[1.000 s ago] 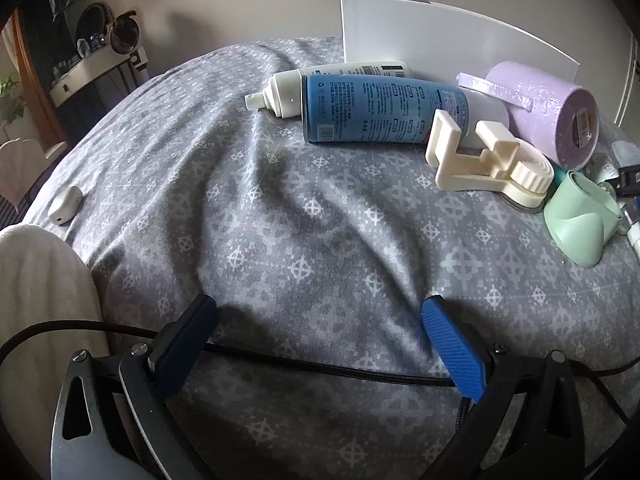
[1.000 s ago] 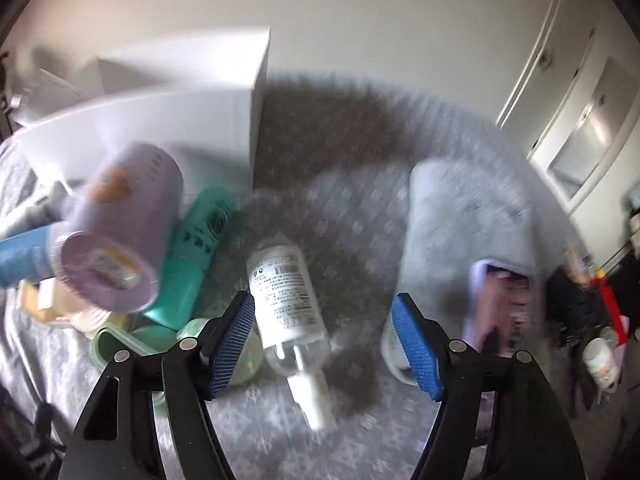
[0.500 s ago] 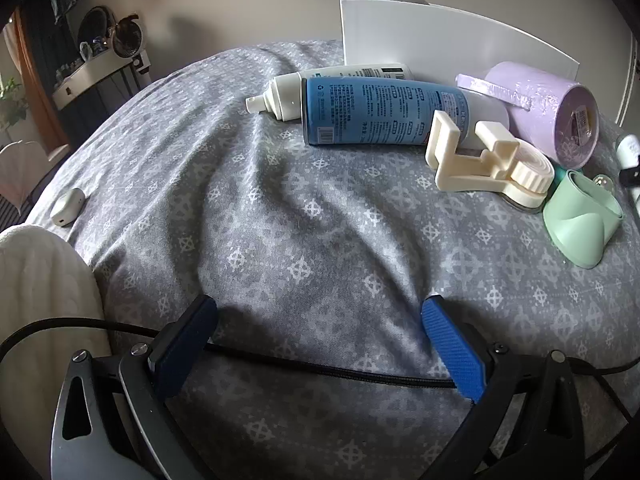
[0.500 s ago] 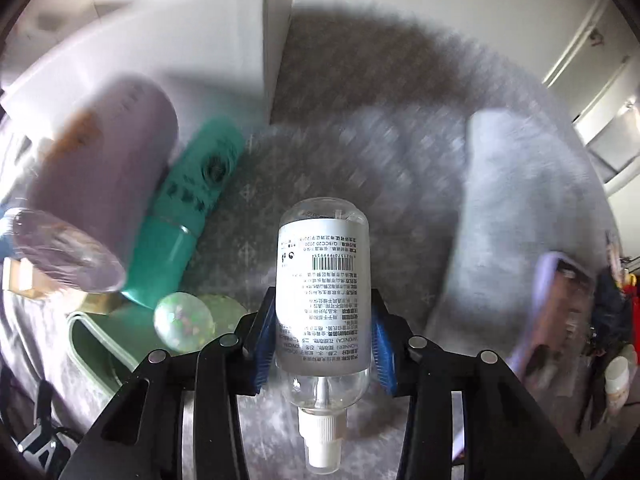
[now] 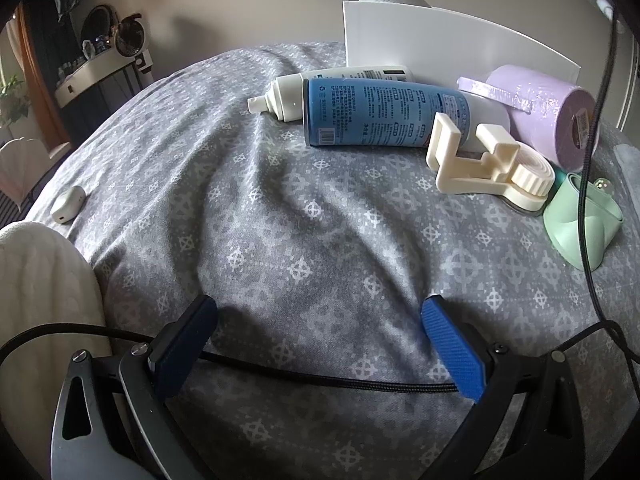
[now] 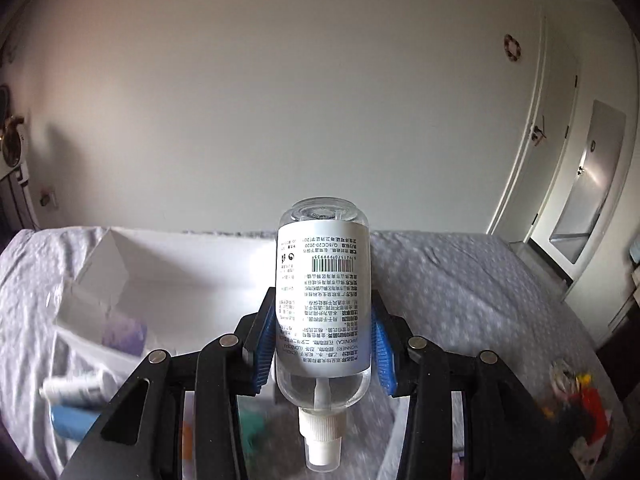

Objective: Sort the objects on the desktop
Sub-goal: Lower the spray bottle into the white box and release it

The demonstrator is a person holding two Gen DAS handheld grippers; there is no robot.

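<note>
Counted in the left wrist view: one blue spray can (image 5: 384,114), one white pump bottle (image 5: 320,88) lying behind it, one lilac wrapped roll (image 5: 548,114), one cream plastic bracket (image 5: 488,162) with a ribbed round knob, one mint-green holder (image 5: 580,224), one small white case (image 5: 67,204) off to the left, and one white box (image 5: 440,46) standing at the back. All resting on a bed cover (image 5: 280,220) of soft grey cloth, wrinkled, printed with pale cross-shaped motifs. Can and bottle cylindrical and smooth, lying on their sides and touching; roll sheathed in glossy film, just beside the bracket; holder curved and matte, near the bracket's knob. One black braided cable (image 5: 320,376) running across between the fingers. Left claw (image 5: 316,344) spread wide over bare cloth, pinching nothing. Seen from the right wrist: one clear spray bottle (image 6: 324,304), round-shouldered, see-through plastic with a white printed label and a ribbed white nozzle, held off the bed with the nozzle toward the camera and the base pointing away. Right claw (image 6: 324,340) pressed against both sides of that bottle, ribbed blue pads on the label.
</note>
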